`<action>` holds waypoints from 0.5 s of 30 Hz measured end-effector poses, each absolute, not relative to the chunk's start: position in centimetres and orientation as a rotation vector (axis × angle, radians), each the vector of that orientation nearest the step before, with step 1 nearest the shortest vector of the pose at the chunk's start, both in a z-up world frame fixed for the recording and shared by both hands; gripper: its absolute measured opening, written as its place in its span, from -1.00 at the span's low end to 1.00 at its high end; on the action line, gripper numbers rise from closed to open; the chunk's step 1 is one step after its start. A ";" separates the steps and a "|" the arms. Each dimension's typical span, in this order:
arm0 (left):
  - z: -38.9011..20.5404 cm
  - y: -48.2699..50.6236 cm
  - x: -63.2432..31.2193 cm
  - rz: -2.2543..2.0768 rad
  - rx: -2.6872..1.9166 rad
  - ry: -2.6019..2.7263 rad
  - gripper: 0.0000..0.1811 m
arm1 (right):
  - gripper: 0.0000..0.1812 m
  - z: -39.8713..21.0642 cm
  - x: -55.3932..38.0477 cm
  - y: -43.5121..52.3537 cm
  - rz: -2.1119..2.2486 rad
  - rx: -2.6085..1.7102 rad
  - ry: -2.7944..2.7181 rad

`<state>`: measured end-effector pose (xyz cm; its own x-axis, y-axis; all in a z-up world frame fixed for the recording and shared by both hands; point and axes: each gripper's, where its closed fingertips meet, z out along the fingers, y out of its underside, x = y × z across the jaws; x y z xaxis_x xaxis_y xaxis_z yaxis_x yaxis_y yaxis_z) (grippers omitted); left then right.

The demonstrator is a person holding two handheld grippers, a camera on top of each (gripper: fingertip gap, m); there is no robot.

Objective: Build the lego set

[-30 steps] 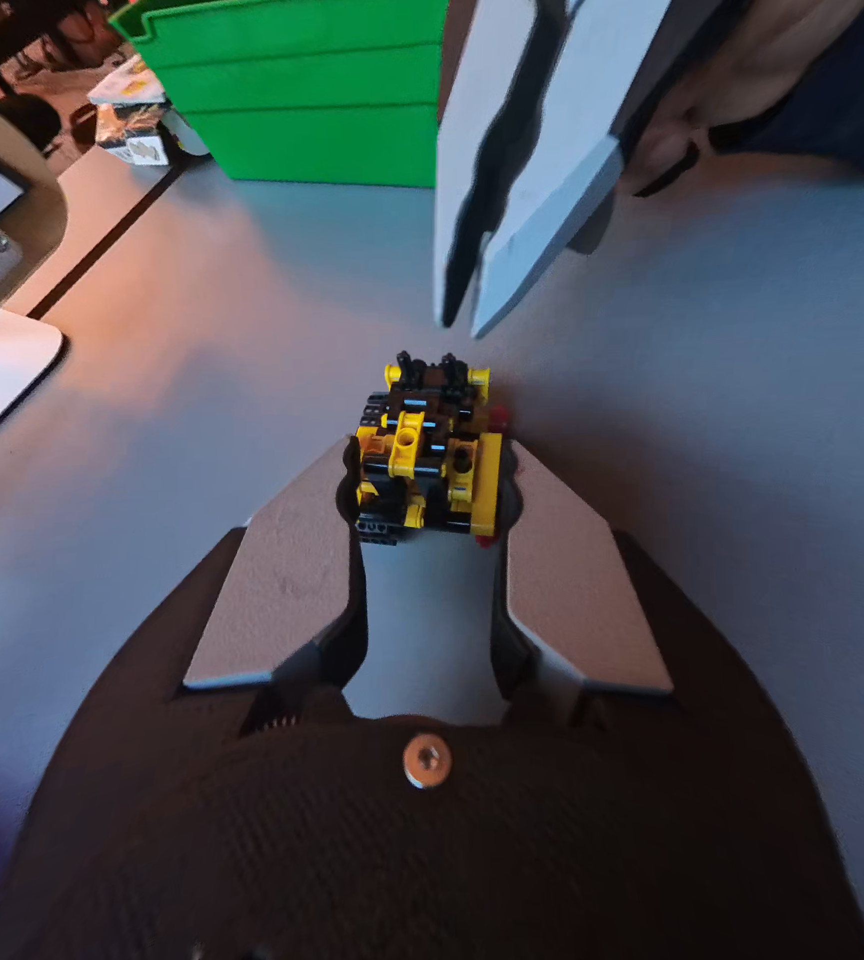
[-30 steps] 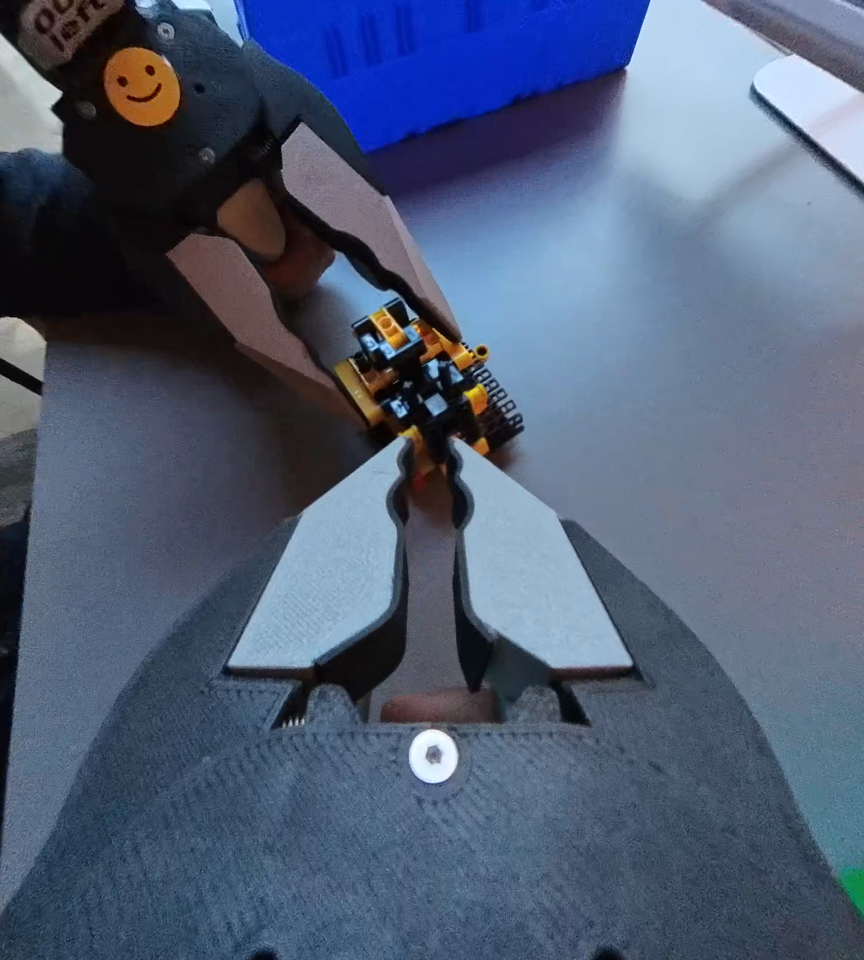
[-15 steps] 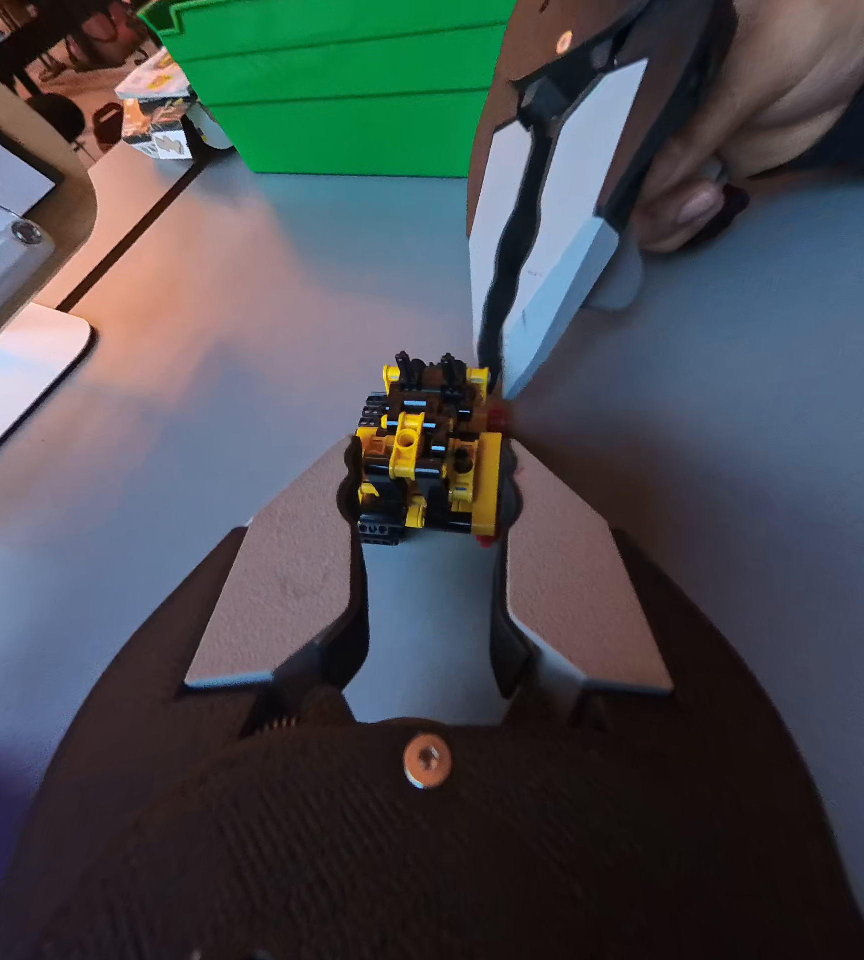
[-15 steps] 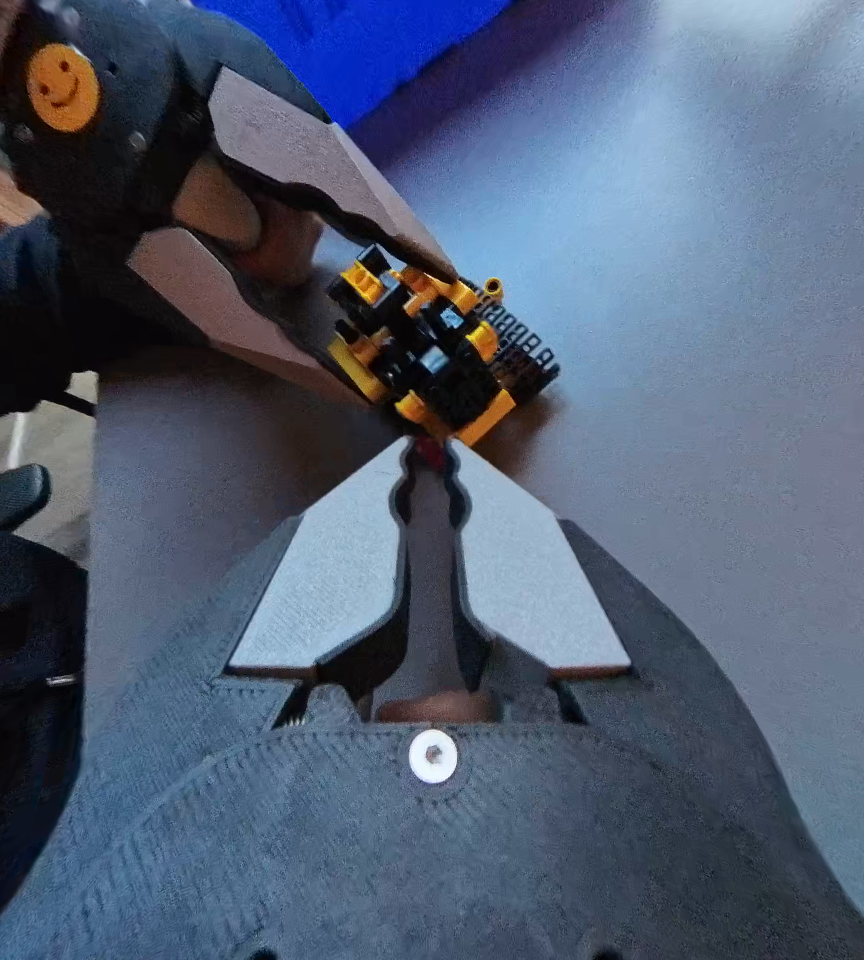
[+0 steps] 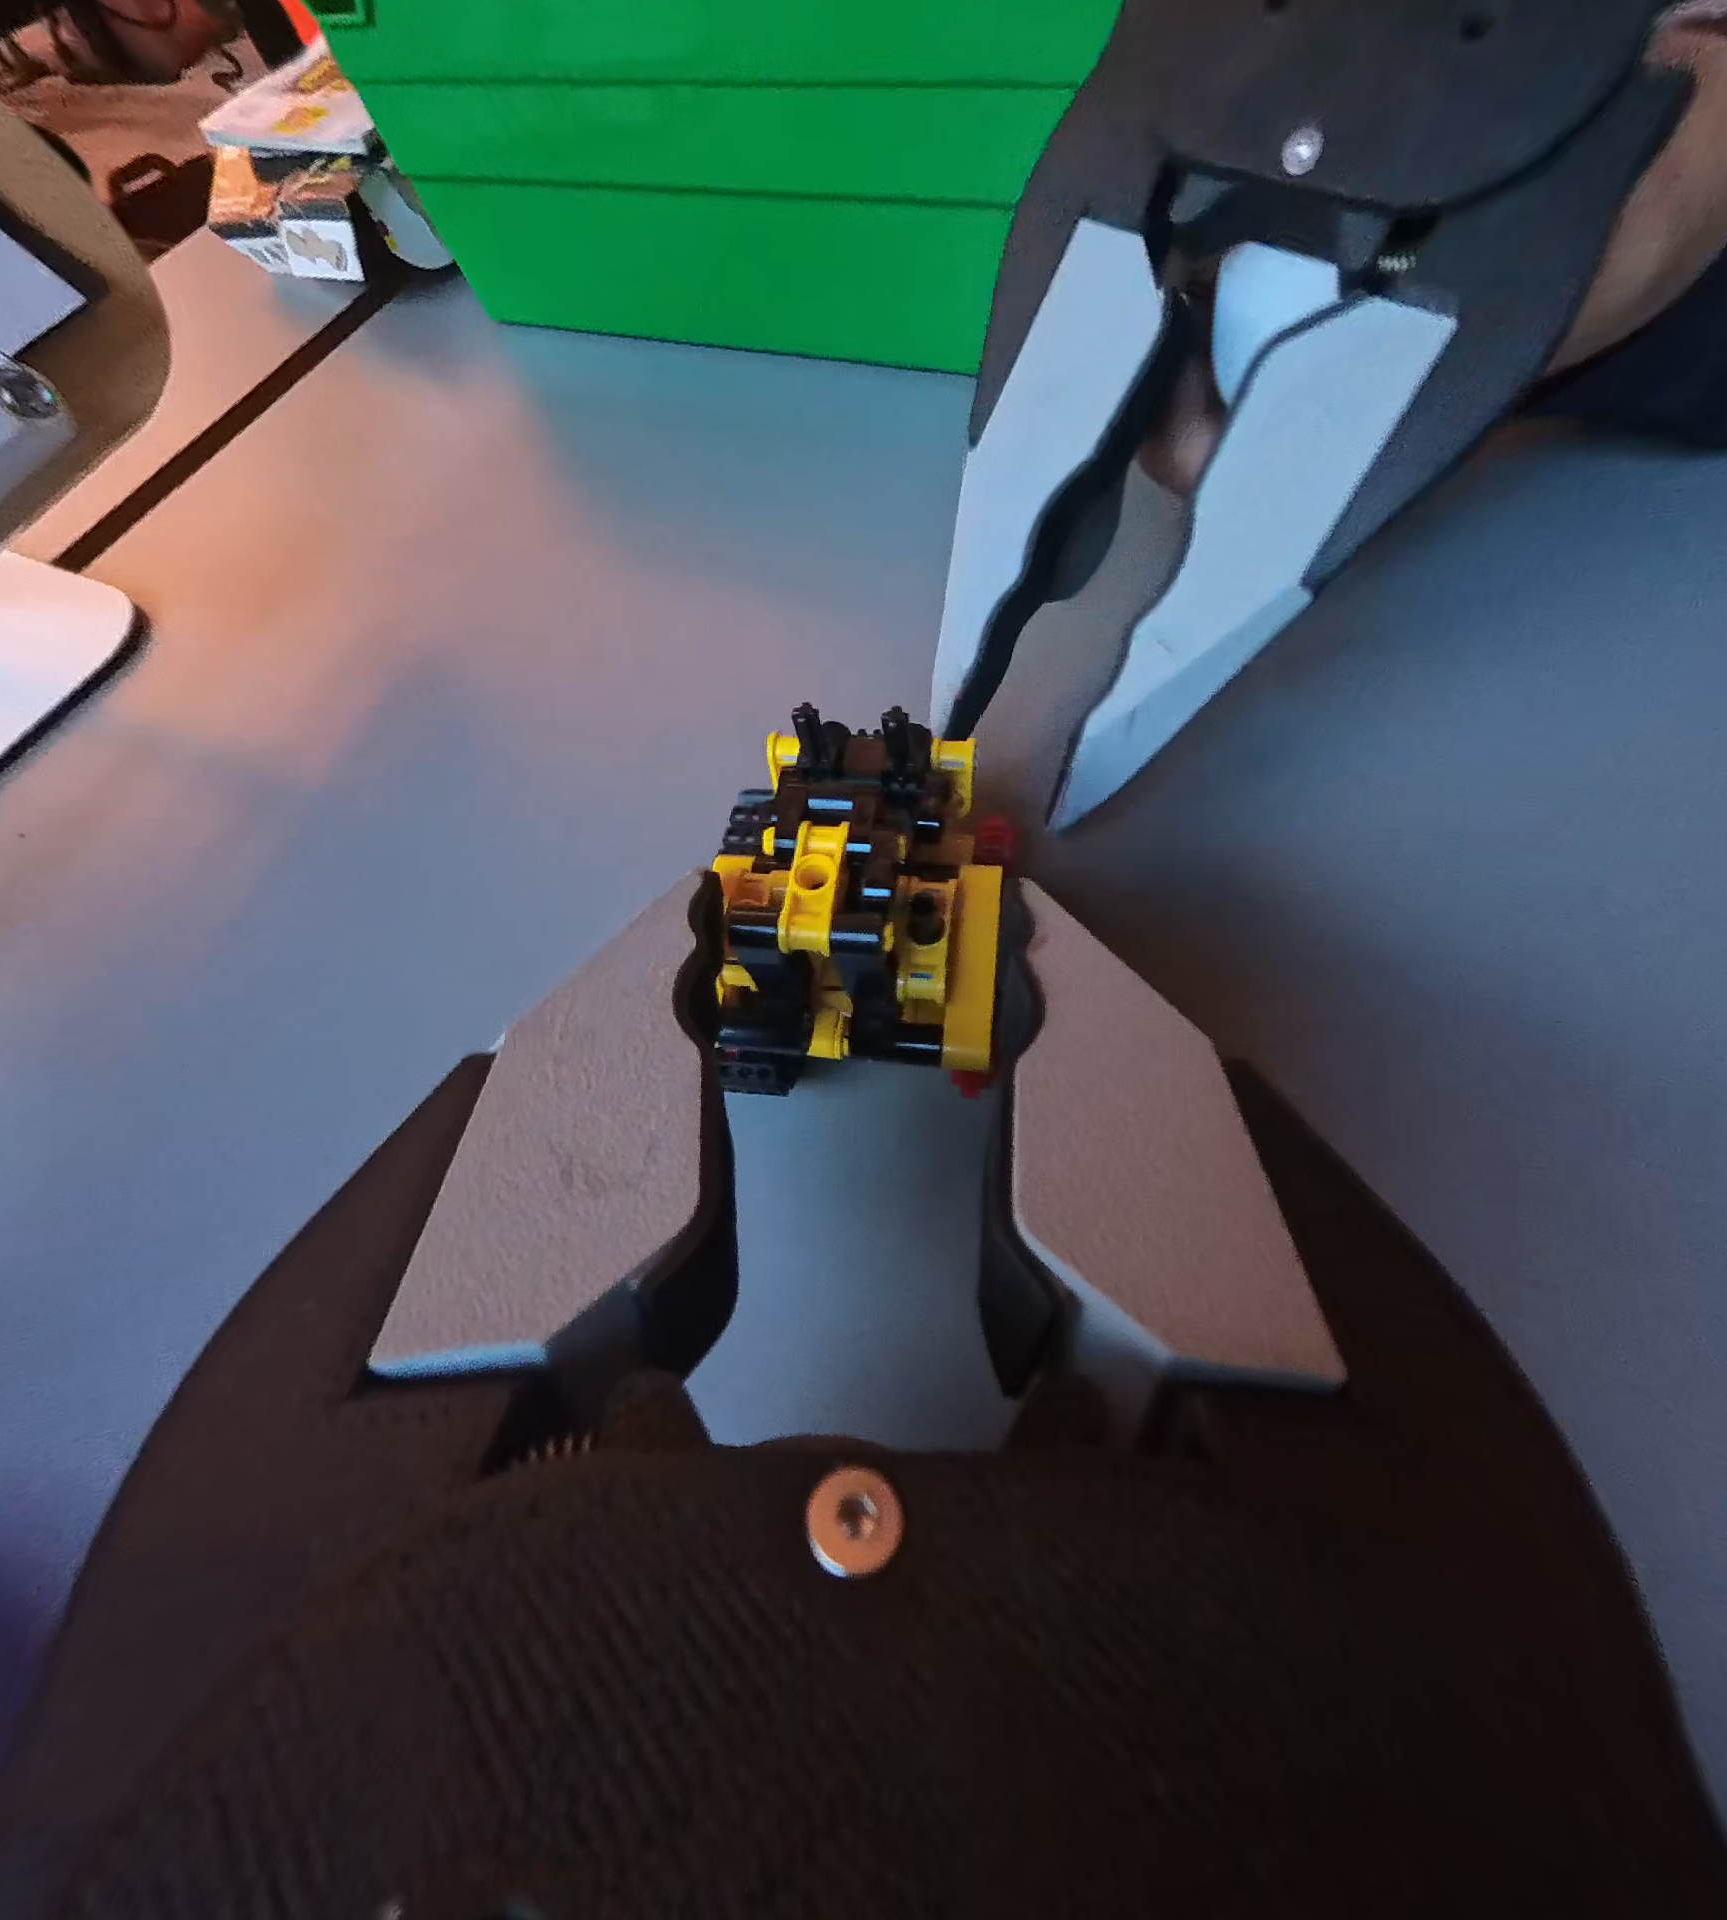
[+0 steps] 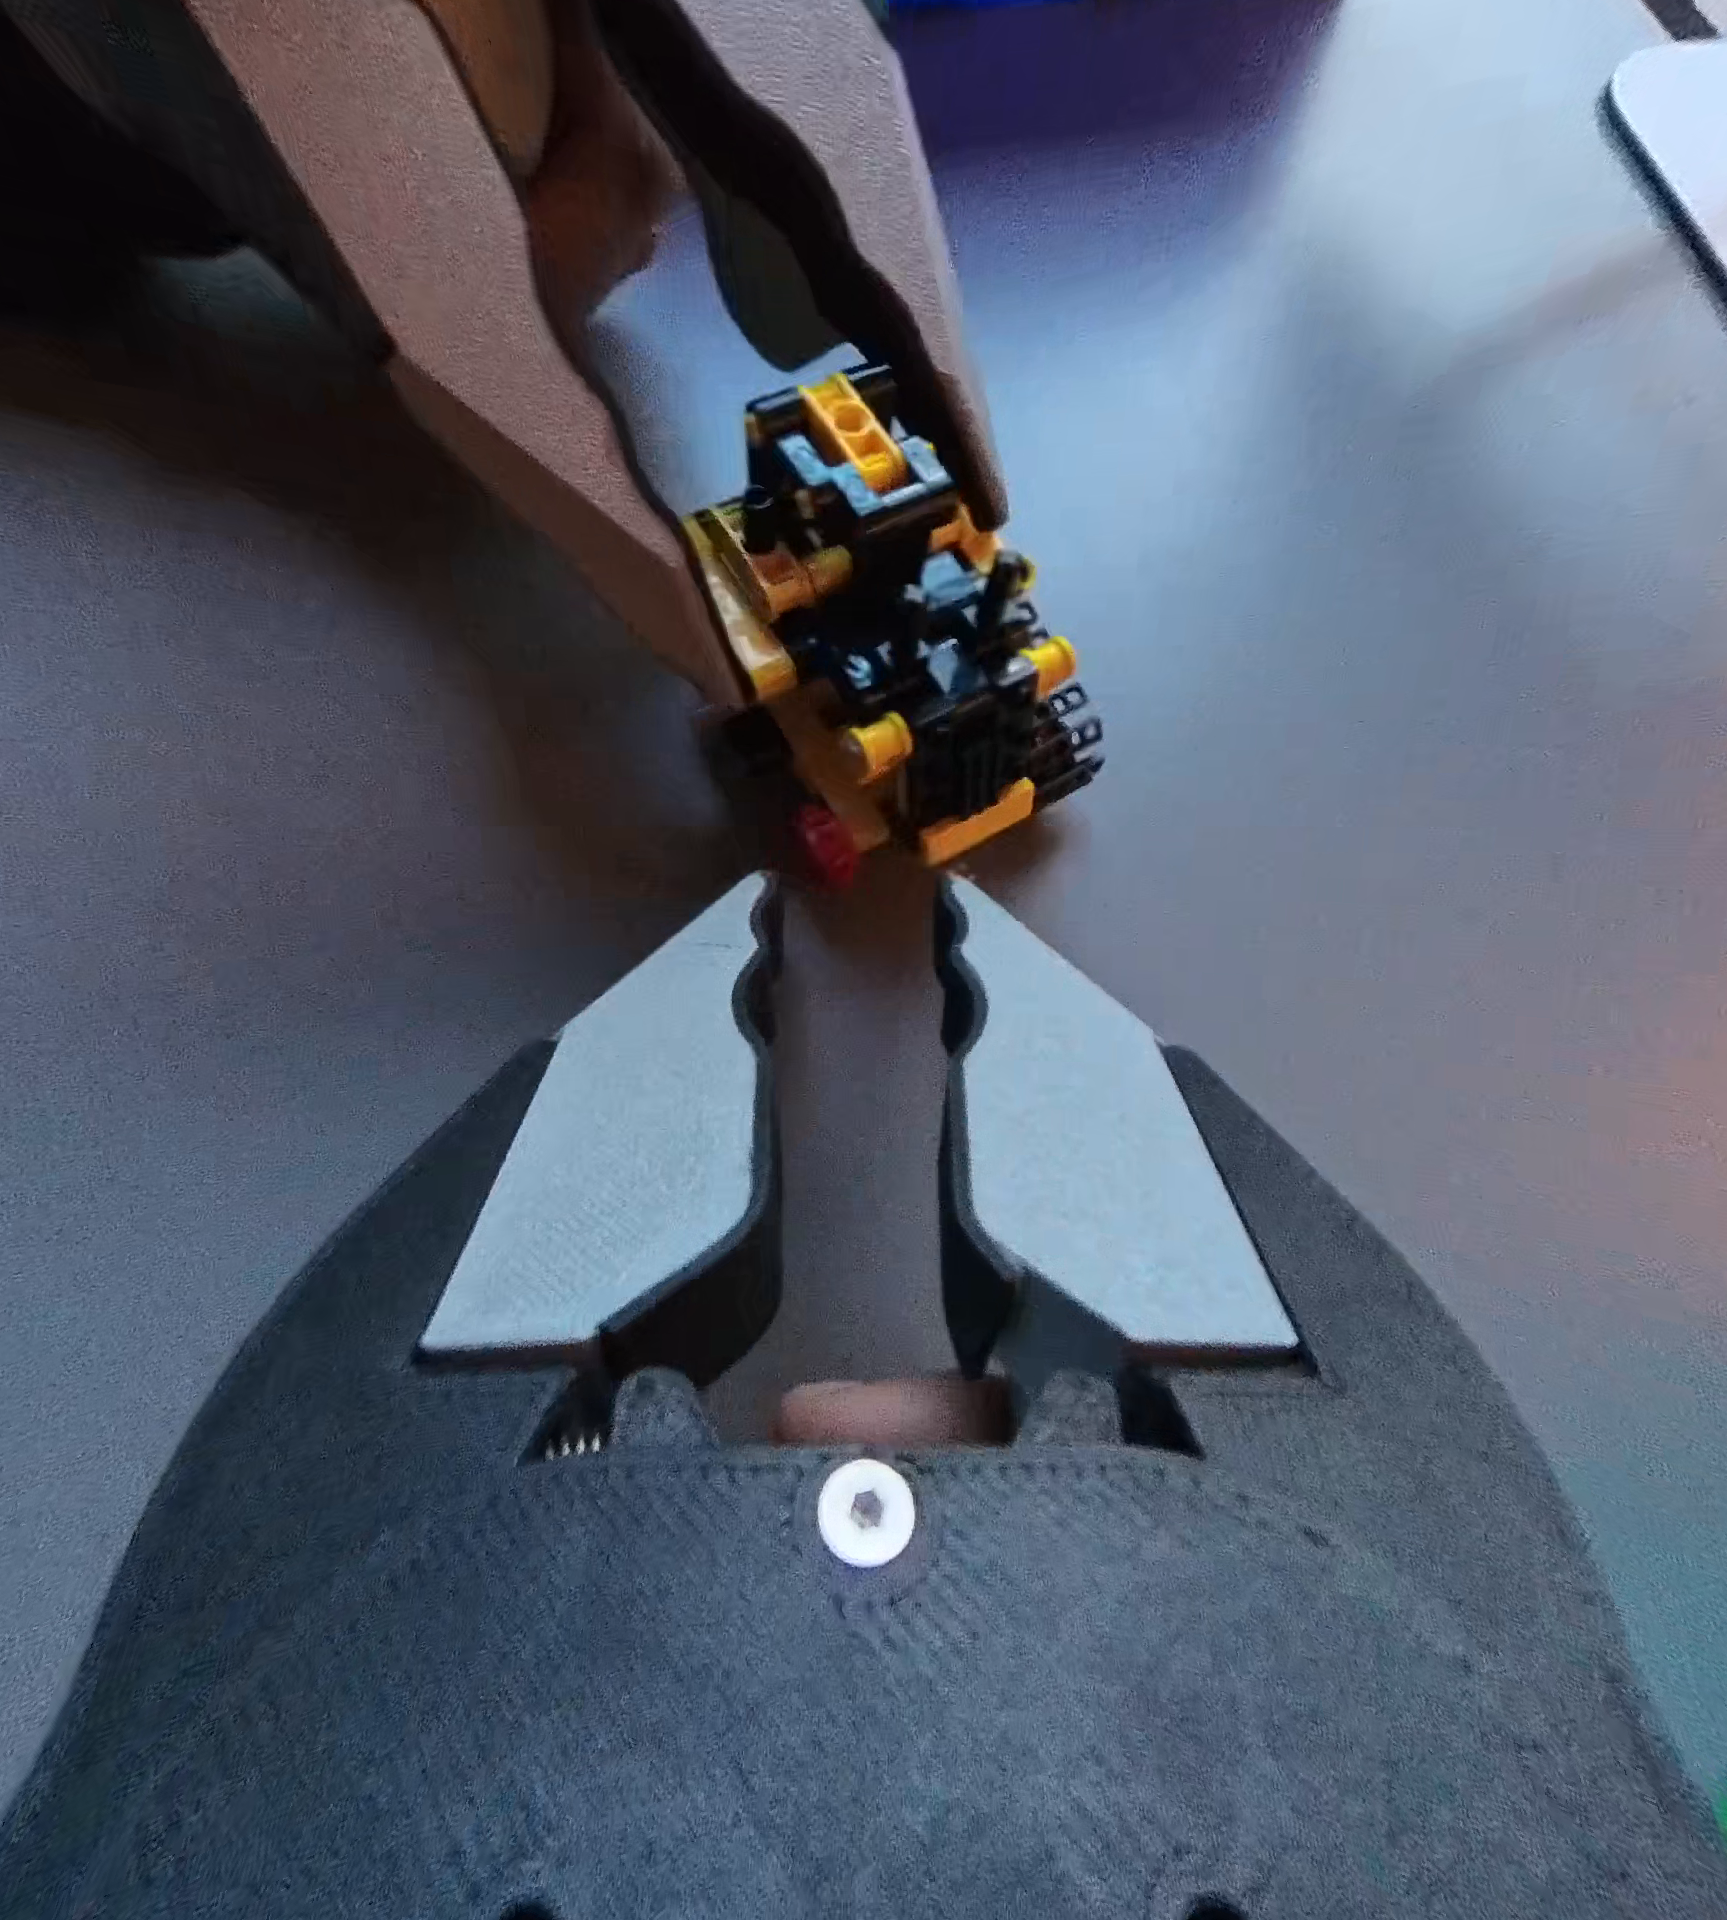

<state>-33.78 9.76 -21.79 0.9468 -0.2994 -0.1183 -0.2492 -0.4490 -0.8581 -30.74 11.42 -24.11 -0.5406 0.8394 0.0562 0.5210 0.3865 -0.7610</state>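
At the centre of the left wrist view, the left gripper (image 5: 854,977) clamps a small yellow-and-black lego model (image 5: 859,914) by its two flat sides, its fingers closed on the build just above the grey table (image 5: 423,831). In the right wrist view the model (image 6: 900,665) sits just above centre, with the right gripper (image 6: 854,894) parted and empty, its tips just short of a red pin (image 6: 826,833) on the model's lower edge. In the upper right of the left wrist view the same gripper (image 5: 1010,769) shows spread beside the model's far corner. The model looks light and rigid, but its pressed-together parts and thin black prongs would likely pop off under a sideways squeeze; the yellow side beams seem the soundest hold. Farther back stand stacked green bins (image 5: 724,177) at top centre and a small printed box (image 5: 287,197) at upper left.
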 end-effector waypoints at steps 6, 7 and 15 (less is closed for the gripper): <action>-21.5 9.5 -33.9 -0.152 -2.054 0.343 -0.45 | -0.81 -24.0 -31.2 11.2 0.889 -1.023 -2.181; -21.5 9.5 -33.9 -0.163 -2.053 0.336 -0.45 | -0.88 -23.9 -31.1 11.1 0.901 -1.021 -2.189; -21.4 8.9 -32.9 -0.259 -2.035 0.415 -0.45 | -0.84 -23.0 -30.0 10.3 1.075 -0.967 -2.246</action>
